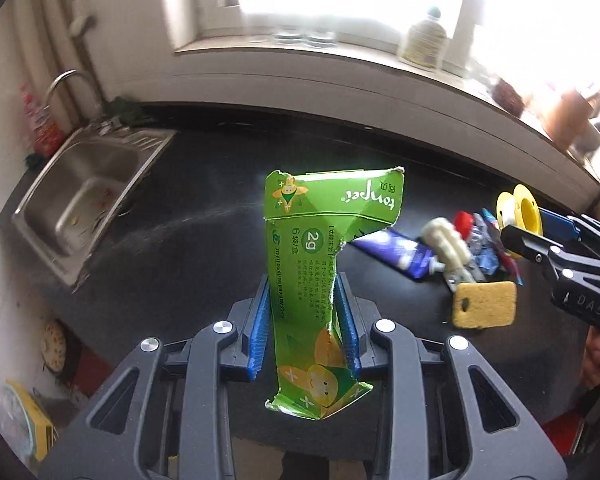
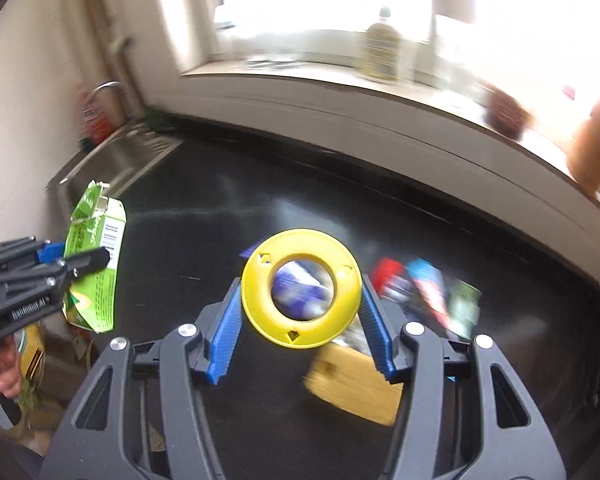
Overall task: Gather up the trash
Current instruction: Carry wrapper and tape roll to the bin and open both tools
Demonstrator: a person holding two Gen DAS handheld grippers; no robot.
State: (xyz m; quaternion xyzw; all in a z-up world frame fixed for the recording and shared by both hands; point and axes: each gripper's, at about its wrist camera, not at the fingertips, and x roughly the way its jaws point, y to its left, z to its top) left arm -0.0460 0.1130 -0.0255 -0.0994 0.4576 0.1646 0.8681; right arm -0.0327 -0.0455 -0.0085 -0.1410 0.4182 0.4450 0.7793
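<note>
My left gripper [image 1: 305, 320] is shut on a flattened green carton [image 1: 320, 248] and holds it upright above the black counter [image 1: 204, 264]. The carton also shows in the right wrist view [image 2: 94, 256], in the left gripper [image 2: 88, 260]. My right gripper [image 2: 300, 316] is shut on a yellow plastic spool [image 2: 300, 288] and holds it above the trash pile; it shows in the left wrist view [image 1: 540, 240] with the spool [image 1: 518, 210]. On the counter lie a purple tube [image 1: 396, 250], a yellow sponge [image 1: 484, 304], a white foam piece [image 1: 448, 248] and wrappers [image 1: 480, 240].
A steel sink [image 1: 88, 196] with a tap [image 1: 66, 84] sits at the counter's left end. A window sill [image 1: 340, 52] behind holds a bottle [image 1: 422, 40] and jars. Boxes and clutter lie on the floor at lower left [image 1: 28, 412].
</note>
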